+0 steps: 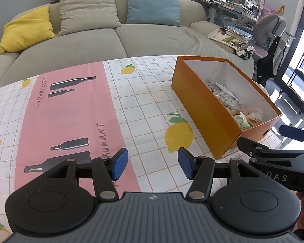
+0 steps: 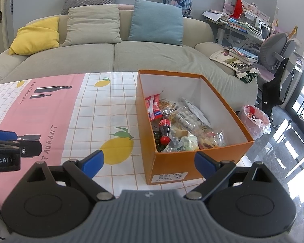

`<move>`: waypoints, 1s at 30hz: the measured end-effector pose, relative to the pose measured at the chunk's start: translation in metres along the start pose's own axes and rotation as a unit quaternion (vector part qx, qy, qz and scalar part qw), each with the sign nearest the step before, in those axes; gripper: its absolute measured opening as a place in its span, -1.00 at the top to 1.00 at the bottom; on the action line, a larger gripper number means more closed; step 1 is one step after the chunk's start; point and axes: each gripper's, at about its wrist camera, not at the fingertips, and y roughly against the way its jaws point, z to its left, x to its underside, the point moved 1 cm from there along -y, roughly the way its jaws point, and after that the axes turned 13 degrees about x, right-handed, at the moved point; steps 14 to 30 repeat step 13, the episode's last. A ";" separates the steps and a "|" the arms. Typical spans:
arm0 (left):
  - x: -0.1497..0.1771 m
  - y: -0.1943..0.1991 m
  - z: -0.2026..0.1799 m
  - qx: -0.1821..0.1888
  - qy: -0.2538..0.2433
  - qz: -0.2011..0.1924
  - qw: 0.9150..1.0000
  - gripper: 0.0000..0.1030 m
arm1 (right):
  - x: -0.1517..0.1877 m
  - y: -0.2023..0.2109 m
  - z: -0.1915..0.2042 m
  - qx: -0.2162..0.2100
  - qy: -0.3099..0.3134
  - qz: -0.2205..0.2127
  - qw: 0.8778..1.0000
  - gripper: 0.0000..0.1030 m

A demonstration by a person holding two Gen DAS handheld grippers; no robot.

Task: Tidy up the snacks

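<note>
Beige upholstery fills the far side of both views: a sofa (image 2: 119,54) with yellow, tan and blue cushions sits well beyond both claws. Nearer, the surface (image 1: 131,101) wears a checked cloth printed with lemons and a pink band of bottle silhouettes, and apart from the box no loose item shows on the cloth ahead of either claw, which suggests the gathering is largely done. The orange box (image 2: 172,165) stands just ahead of the right claw (image 2: 149,163) and ahead and to the right of the left claw (image 1: 153,165), its open top turned up so things can be dropped in from above. Inside, the snacks (image 2: 189,121) lie heaped in a loose pile against the near end: clear bags of biscuits and sweets, a red packet leaning on the left wall, and a small cola bottle (image 2: 164,128) lying on its side with its red cap toward the right claw. The right claw is spread wide and holds nothing, its blue pads flanking the near end of the box without clearly touching it, a pose that seems suited to squaring or sliding the box. The left claw is also parted, somewhat less widely, and empty, hovering low over the cloth beside a printed lemon, with the right claw's fingers just to its right.
</note>
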 end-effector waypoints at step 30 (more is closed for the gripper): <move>-0.001 0.002 0.001 -0.004 -0.006 -0.008 1.000 -0.30 | -0.001 0.001 0.000 -0.002 0.003 -0.001 1.000 -0.83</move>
